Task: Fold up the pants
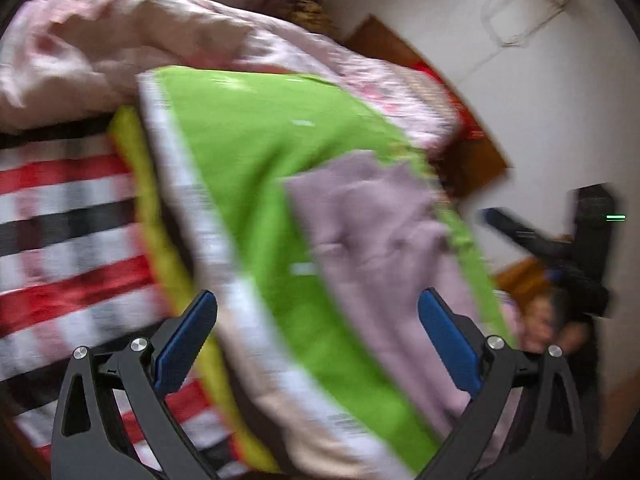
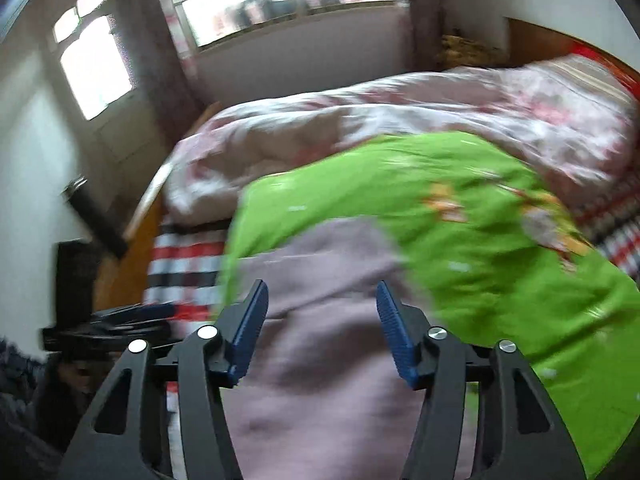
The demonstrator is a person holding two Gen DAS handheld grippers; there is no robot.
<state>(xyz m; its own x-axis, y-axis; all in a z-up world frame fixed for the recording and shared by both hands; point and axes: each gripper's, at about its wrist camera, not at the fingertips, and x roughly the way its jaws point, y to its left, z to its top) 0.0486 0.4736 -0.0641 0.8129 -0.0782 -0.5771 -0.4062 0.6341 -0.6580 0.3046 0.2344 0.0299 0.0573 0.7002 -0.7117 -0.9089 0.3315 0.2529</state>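
Both grippers tilt downward, left gripper (image 1: 318,336) wide open, right gripper (image 2: 322,328) half open, both empty above one mauve pants (image 2: 320,380) on one green blanket (image 2: 500,280)

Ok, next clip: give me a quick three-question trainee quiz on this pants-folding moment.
1. True or false: the right gripper is clamped on the pants.
2. What do the pants lie on? A) bare wood B) green blanket C) striped sheet
3. Fill in: the left gripper has its jaws ____.

Key: 1 false, its jaws stand apart above the cloth; 2 B; 3 open.
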